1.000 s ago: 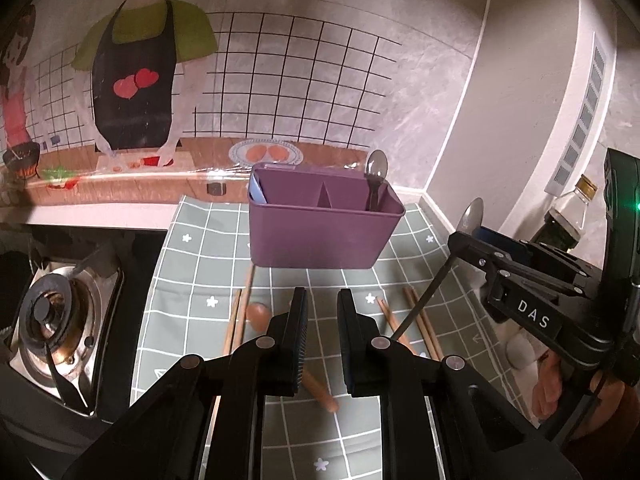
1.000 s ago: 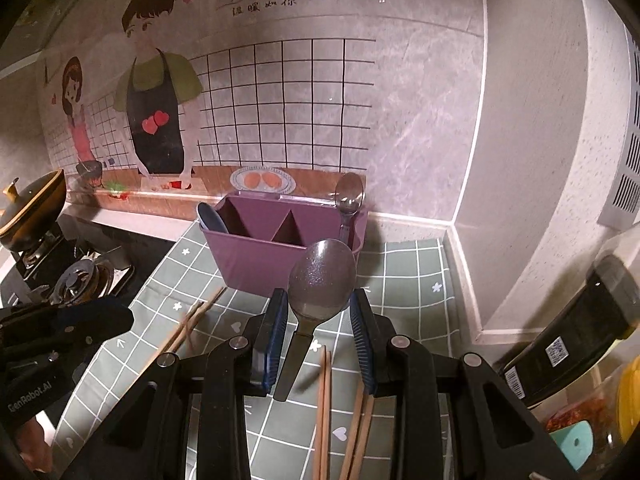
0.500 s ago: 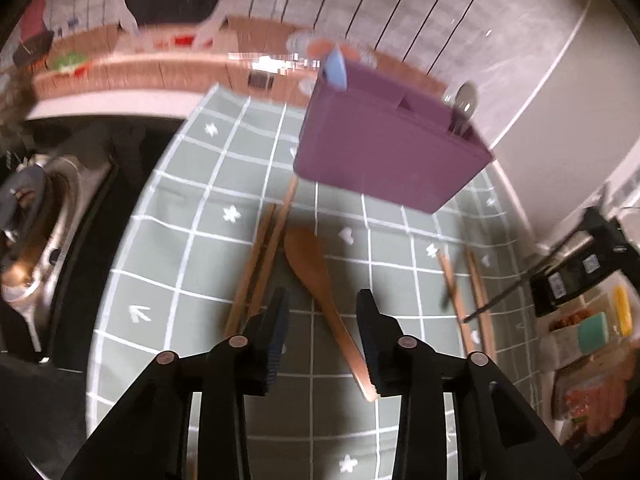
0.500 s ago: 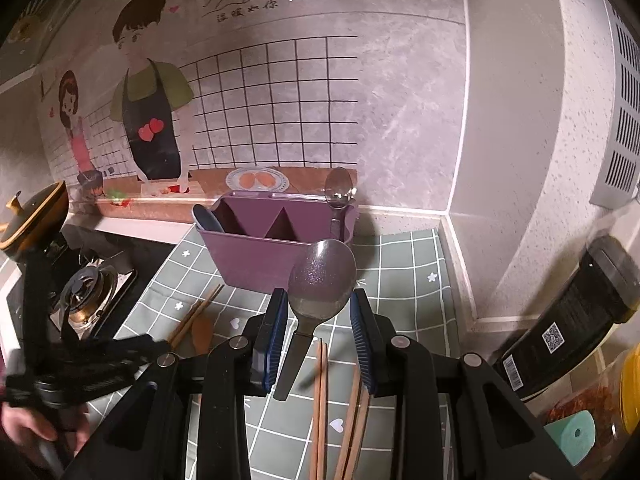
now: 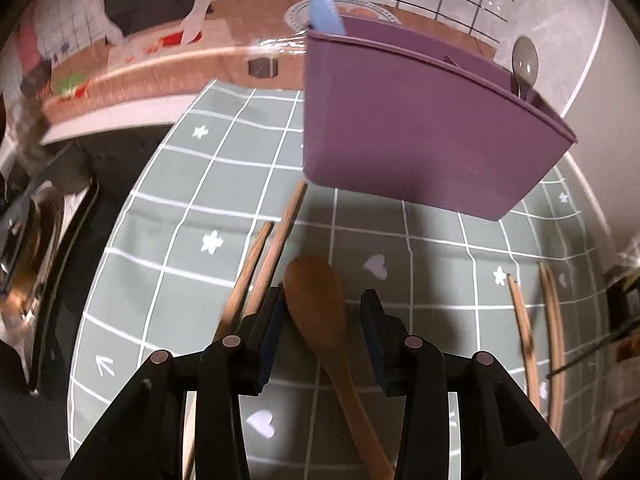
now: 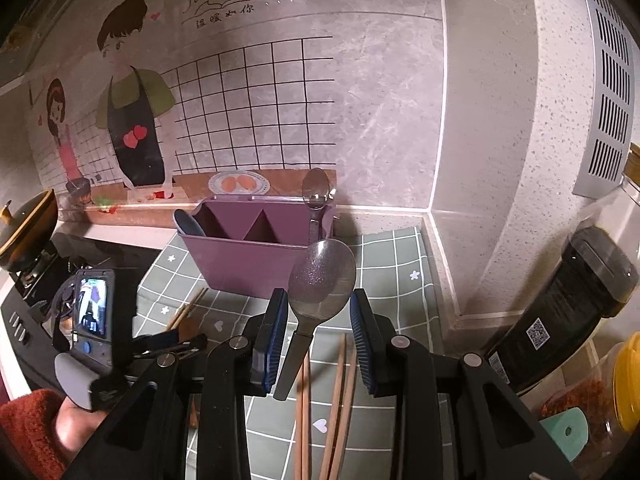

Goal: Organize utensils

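A wooden spoon (image 5: 316,296) lies on the green checked mat (image 5: 180,220). My left gripper (image 5: 322,300) is low over it, jaws opening, one on each side of the spoon's bowl with a gap on the right. My right gripper (image 6: 318,296) is shut on a grey metal spoon (image 6: 322,280) and holds it up off the mat, bowl upward. Behind stands the purple utensil holder (image 5: 420,128) (image 6: 248,260). A blue utensil (image 5: 324,12) is in its left compartment and a metal spoon (image 5: 525,60) in its right one.
One pair of chopsticks (image 5: 264,256) lies just left of the wooden spoon, another pair (image 5: 536,332) (image 6: 340,392) to the right. A gas stove (image 5: 24,240) borders the mat's left edge. A dark bottle (image 6: 572,304) and a yellow-lidded jar (image 6: 628,384) stand at the right wall.
My left gripper has dropped toward the mat and tilted downward. Its jaws have spread apart and now straddle the wooden spoon. The right gripper has kept still with the metal spoon.
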The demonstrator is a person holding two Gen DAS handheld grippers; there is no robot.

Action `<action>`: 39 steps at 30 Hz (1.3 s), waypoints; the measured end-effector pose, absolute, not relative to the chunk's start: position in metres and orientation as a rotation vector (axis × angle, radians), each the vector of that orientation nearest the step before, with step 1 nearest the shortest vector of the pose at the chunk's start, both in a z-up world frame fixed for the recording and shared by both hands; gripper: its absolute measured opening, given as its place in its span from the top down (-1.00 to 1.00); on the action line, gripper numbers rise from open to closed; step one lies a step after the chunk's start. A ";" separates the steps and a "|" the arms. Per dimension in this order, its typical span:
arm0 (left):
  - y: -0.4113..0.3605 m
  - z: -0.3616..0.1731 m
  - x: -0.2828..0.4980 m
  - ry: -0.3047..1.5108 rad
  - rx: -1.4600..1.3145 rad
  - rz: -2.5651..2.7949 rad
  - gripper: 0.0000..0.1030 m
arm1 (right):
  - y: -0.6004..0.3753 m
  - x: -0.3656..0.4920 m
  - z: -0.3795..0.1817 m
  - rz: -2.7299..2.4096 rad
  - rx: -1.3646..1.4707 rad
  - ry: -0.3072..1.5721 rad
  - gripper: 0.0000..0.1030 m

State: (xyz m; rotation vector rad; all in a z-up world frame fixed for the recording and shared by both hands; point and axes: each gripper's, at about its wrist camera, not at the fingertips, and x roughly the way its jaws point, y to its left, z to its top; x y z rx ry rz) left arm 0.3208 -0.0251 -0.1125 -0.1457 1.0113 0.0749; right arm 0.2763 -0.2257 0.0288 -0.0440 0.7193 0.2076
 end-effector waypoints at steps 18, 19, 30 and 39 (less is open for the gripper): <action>-0.006 -0.006 0.261 0.699 -0.198 -0.202 0.39 | -0.211 0.275 0.042 0.244 -0.075 0.690 0.43; -0.005 0.013 0.261 0.649 -0.188 -0.206 0.39 | -0.210 0.275 0.047 0.243 -0.076 0.679 0.43; 0.016 0.173 0.315 0.219 -0.203 -0.198 0.39 | -0.195 0.316 0.178 0.204 -0.099 0.400 0.43; 0.013 0.122 0.381 0.269 -0.193 -0.165 0.39 | -0.177 0.383 0.144 0.175 -0.147 0.502 0.43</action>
